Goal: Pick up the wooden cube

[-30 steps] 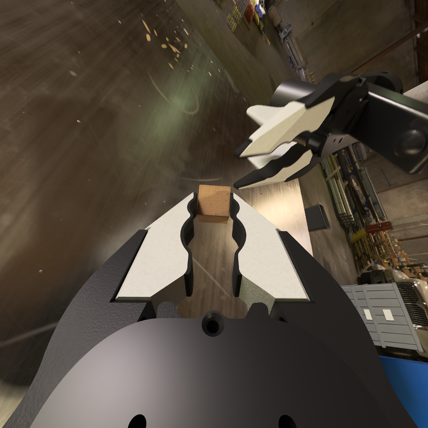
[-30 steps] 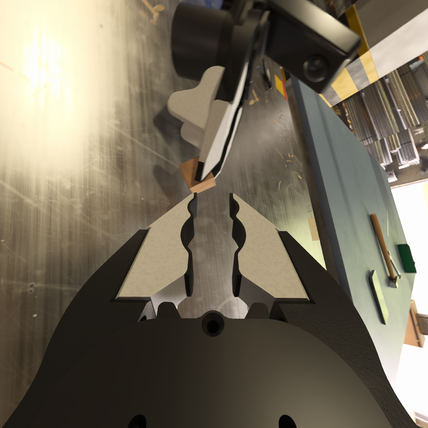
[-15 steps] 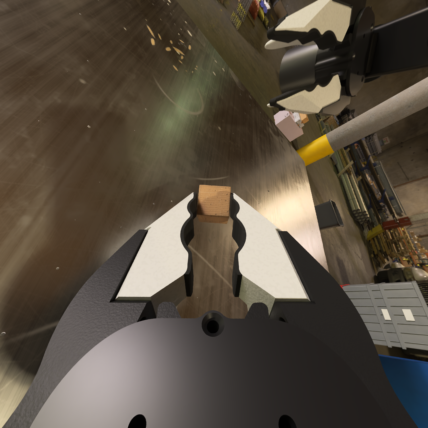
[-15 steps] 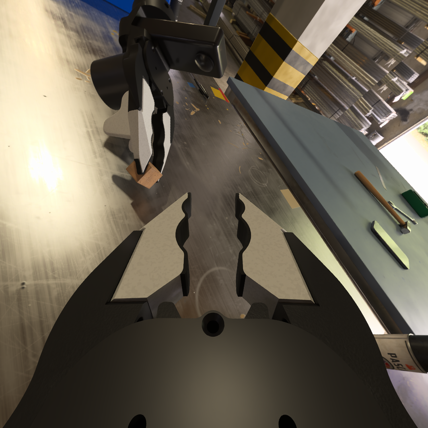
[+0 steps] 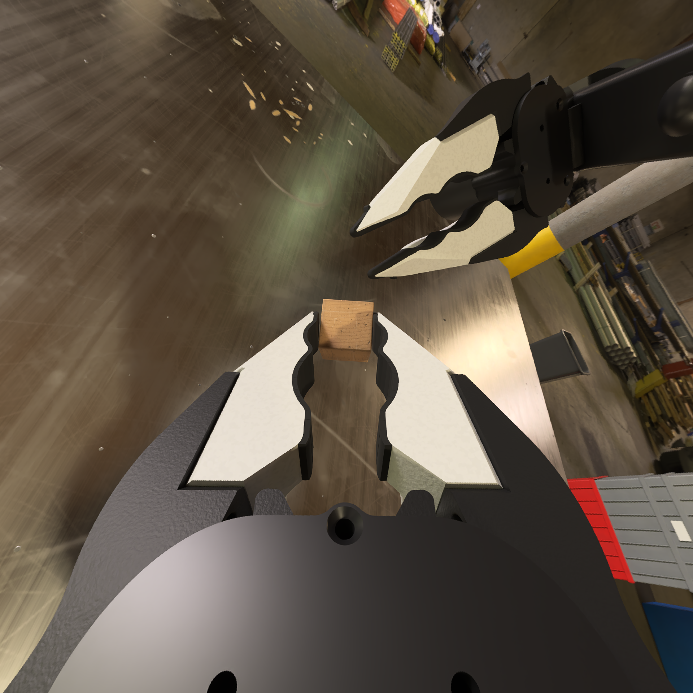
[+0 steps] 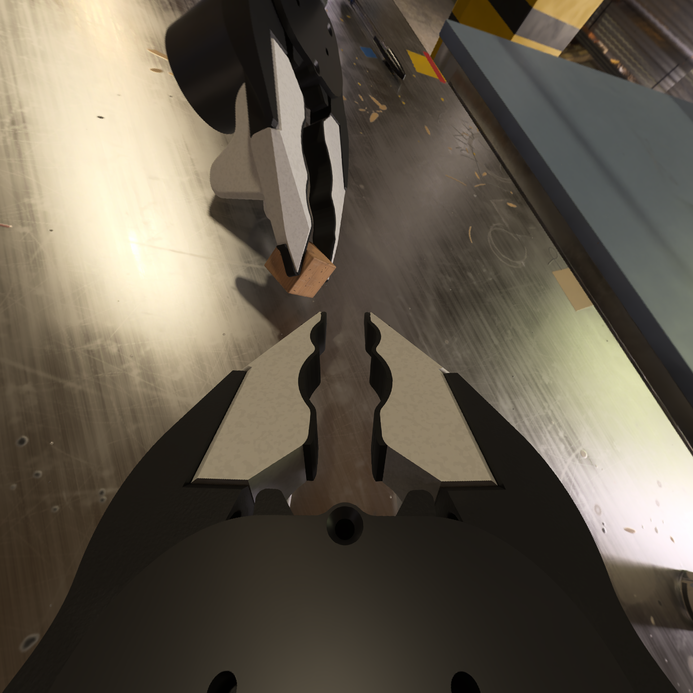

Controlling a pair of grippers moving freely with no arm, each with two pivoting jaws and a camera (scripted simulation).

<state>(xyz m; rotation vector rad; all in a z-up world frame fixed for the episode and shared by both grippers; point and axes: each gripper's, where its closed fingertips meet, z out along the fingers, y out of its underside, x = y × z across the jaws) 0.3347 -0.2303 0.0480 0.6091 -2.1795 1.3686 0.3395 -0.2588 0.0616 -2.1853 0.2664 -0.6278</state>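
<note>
Scratched metal tabletop (image 5: pixel 150 262), left hand-held gripper (image 5: pixel 345 318) gripping wooden cube (image 5: pixel 347 332)

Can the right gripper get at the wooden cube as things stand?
Probably not cleanly: the left gripper is shut on the wooden cube, its fingers covering two faces. The right gripper is open, empty, just short of it.

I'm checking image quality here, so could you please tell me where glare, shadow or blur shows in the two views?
Left wrist view: the floor looks streaked and smeared, with a pale glare patch right of the cube. Right wrist view: strong warm glare washes the floor at left, and dark shadows lie under the left tool; the cube's edges stay crisp.
</note>
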